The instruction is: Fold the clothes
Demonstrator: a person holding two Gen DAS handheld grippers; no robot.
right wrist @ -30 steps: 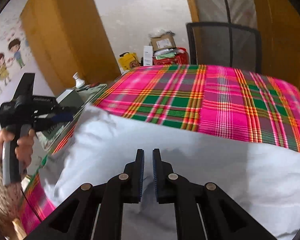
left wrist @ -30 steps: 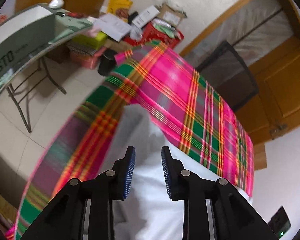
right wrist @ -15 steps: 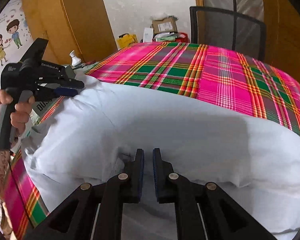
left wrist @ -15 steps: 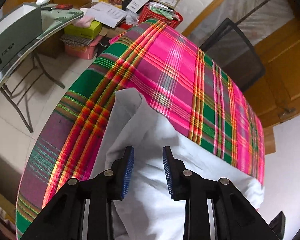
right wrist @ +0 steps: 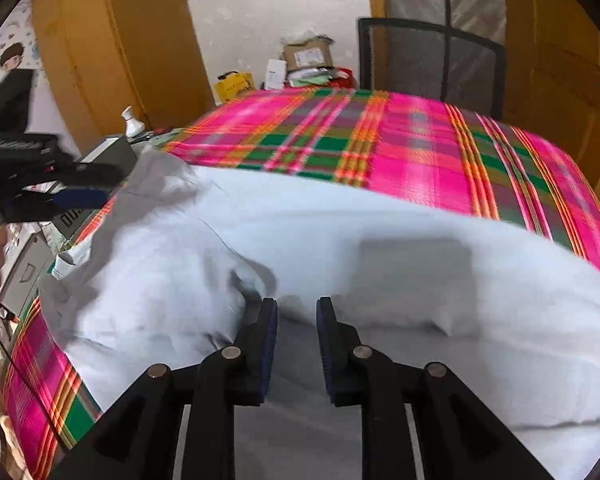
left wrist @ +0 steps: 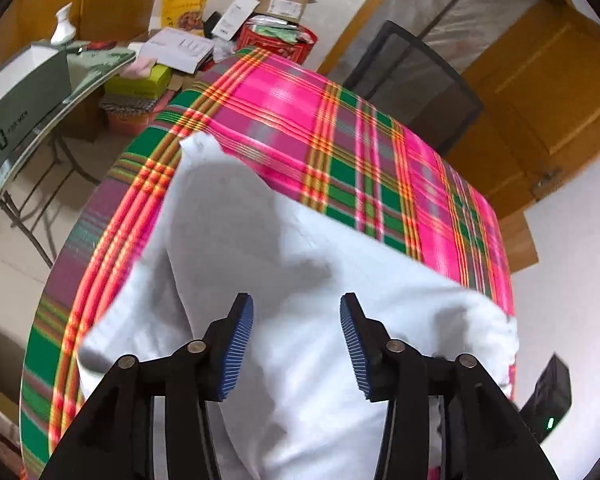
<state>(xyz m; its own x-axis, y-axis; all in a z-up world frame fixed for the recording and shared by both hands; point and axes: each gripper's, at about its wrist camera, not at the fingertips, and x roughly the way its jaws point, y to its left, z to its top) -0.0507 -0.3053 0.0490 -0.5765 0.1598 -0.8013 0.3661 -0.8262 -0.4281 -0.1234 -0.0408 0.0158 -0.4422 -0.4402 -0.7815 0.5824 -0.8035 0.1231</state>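
A white garment (left wrist: 300,248) lies folded over on a table covered with a pink and green plaid cloth (left wrist: 300,120). My left gripper (left wrist: 297,312) is open and empty just above the garment, near its left end. In the right wrist view the garment (right wrist: 380,248) spreads across the near half of the plaid cloth (right wrist: 420,152). My right gripper (right wrist: 297,312) is open a little, its jaws apart just over the garment's folded edge, holding nothing. The left gripper (right wrist: 80,196) shows at the left, beside the garment's raised corner.
A black mesh chair (left wrist: 416,80) stands behind the table, before wooden doors (left wrist: 540,92). Boxes and bags (left wrist: 228,28) are piled on the floor by the far wall. A side table with a box (left wrist: 20,112) stands at the left.
Both grippers carried the garment's edge forward over the table and laid it down. Both jaws have opened: the left wide, the right a little, letting go of the cloth.
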